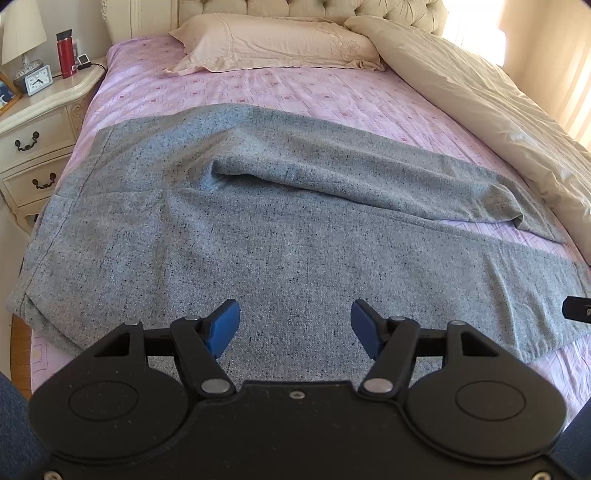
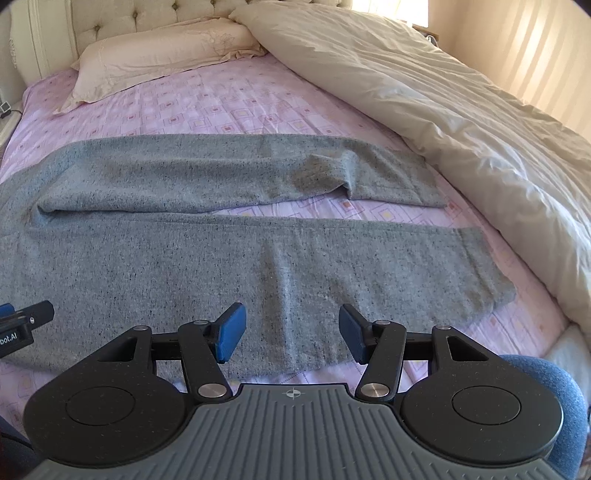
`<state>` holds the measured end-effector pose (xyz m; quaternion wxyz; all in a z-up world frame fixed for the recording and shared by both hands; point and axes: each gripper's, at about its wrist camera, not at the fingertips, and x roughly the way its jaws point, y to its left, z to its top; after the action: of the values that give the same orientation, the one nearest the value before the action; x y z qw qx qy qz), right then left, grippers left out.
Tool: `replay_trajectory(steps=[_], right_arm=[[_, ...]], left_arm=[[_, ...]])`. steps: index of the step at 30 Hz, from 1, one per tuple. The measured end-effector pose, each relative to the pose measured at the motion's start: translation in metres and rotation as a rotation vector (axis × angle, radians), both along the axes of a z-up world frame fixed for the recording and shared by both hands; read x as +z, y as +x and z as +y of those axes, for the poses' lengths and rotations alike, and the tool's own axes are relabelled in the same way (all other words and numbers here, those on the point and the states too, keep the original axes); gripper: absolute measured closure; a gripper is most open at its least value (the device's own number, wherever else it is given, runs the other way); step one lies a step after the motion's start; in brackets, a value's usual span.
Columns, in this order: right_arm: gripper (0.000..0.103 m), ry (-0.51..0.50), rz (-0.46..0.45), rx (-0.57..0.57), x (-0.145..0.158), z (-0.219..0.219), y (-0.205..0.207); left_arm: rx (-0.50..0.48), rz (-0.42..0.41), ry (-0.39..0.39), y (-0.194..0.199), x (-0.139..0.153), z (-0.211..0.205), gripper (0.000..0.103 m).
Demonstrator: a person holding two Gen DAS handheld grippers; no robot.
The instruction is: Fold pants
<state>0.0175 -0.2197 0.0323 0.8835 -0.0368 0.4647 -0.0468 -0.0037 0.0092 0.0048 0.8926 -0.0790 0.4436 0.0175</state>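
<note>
Jaws of both the left gripper (image 1: 295,325) and right gripper (image 2: 293,330) gape wide, empty, above the spread pants (image 1: 258,229).

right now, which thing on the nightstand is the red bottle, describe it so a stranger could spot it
Start at the cream nightstand left of the bed, seen in the left wrist view. On its top, between the lamp and the bed's edge, stands the red bottle. It is the only red item there, upright and cylindrical with a dark cap, taller than the white clock in front of it.

Left tool (image 1: 295,325) jaws spread, empty; right tool (image 2: 292,328) likewise.
</note>
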Motion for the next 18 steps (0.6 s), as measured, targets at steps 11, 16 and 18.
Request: replay_trajectory(steps=[11,16,18], right_arm=[[0.049,-0.011,-0.001,0.012,-0.0004,0.0008,0.0004],[0.049,-0.031,-0.002,0.031,-0.0017,0.0066,-0.0015],[0.049,-0.035,-0.002,0.035,-0.002,0.0073,-0.0011]], left_arm=[[0.0,-0.003,-0.002,-0.0015,-0.0002,0.0002,0.036],[0.0,-0.004,-0.006,-0.0015,0.0,0.001,0.036],[0.0,-0.005,-0.007,-0.0018,0.0,0.0009,0.036]])
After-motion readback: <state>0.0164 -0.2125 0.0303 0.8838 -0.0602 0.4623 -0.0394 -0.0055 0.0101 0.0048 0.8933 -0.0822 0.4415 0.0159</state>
